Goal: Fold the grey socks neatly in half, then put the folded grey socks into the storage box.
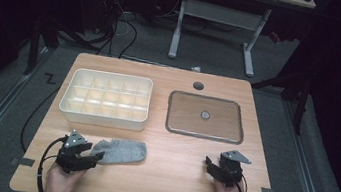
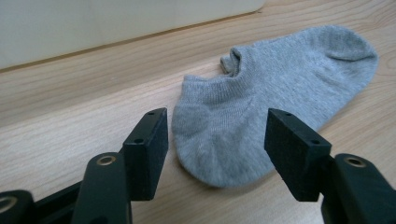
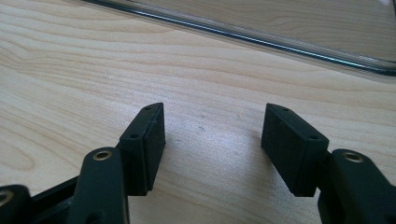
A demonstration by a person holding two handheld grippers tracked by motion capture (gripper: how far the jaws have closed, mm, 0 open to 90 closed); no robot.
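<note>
A grey ankle sock lies flat on the wooden table at the front left. My left gripper sits at the sock's near end, held by a hand. In the left gripper view the sock has its heel end between the jaws of the left gripper, which stand open with the pads clear of the fabric. My right gripper rests at the front right, held by the other hand. Its jaws stand open over bare wood with nothing between them.
A cream compartment box with several empty cells stands behind the sock. A clear tray with a small round piece in it lies at the back right. A dark round hole marks the table's far edge. Desk legs and cables stand beyond.
</note>
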